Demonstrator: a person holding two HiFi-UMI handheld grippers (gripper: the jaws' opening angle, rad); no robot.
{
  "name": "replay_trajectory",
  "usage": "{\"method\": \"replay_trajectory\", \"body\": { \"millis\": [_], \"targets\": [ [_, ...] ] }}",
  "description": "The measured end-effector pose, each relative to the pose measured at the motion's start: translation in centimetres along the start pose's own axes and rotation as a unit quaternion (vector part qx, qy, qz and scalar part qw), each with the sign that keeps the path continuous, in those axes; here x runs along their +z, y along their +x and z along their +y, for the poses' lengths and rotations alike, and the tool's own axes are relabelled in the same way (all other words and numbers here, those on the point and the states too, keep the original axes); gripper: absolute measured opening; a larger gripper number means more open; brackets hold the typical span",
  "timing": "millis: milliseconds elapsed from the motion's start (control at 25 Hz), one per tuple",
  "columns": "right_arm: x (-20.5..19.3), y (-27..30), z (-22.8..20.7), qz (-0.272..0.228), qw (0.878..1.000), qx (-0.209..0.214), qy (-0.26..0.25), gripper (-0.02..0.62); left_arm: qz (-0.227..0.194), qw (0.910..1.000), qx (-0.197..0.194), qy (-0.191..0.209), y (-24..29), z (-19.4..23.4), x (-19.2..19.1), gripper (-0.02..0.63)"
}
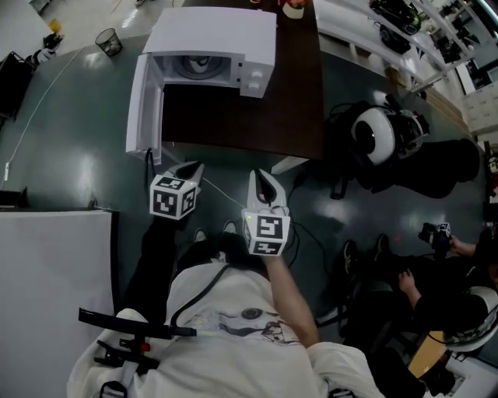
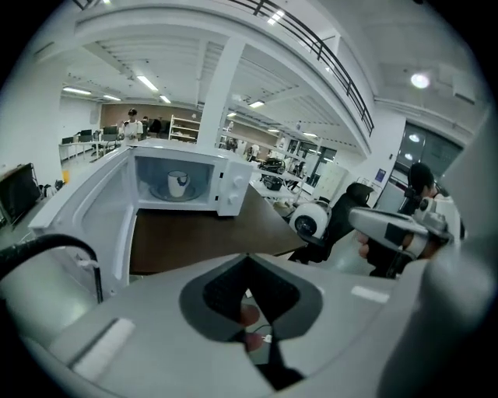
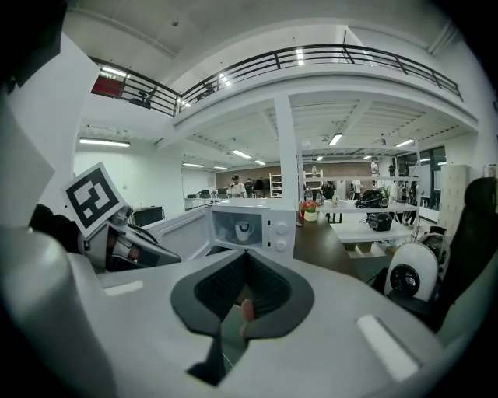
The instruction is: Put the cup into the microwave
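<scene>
The white microwave (image 1: pixel 214 37) stands at the far end of the brown table (image 1: pixel 257 116), and its door (image 1: pixel 144 109) hangs wide open to the left. A white cup (image 2: pixel 177 185) stands upright on the turntable inside, also seen in the right gripper view as the cup (image 3: pixel 243 229). Both grippers hover off the table's near edge, well short of the microwave. My left gripper (image 1: pixel 191 168) is shut and empty, with the jaws meeting in its own view (image 2: pixel 249 260). My right gripper (image 1: pixel 263 176) is shut too, with nothing in it (image 3: pixel 245 256).
A black chair with a round white device (image 1: pixel 377 132) sits right of the table. Another person (image 1: pixel 436 272) sits at the lower right. A white panel (image 1: pixel 54 272) fills the lower left. A small pot (image 1: pixel 293 9) stands at the table's far end, and a wire bin (image 1: pixel 109 40) on the floor.
</scene>
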State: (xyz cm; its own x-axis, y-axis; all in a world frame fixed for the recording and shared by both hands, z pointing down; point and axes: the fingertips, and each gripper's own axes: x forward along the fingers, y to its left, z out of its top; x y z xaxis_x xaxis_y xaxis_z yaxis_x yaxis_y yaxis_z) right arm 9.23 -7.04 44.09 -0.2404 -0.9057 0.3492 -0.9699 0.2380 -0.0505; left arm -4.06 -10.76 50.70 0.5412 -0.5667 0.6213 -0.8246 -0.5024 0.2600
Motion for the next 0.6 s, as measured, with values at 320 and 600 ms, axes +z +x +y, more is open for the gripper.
{"method": "replay_trajectory", "body": {
  "millis": [320,600],
  "targets": [
    [1.1,0.1,1.3,0.007,1.0,-0.016,-0.018,0.002,0.013,0.9961,-0.086,0.012,2.9,-1.2,0.4,0.0],
    [1.9,0.0,4.0,-0.004,0.999,-0.021,-0.026,0.002,-0.003,0.9962,-0.088,0.001,-1.5,-1.9,-2.0,-0.001]
  ]
}}
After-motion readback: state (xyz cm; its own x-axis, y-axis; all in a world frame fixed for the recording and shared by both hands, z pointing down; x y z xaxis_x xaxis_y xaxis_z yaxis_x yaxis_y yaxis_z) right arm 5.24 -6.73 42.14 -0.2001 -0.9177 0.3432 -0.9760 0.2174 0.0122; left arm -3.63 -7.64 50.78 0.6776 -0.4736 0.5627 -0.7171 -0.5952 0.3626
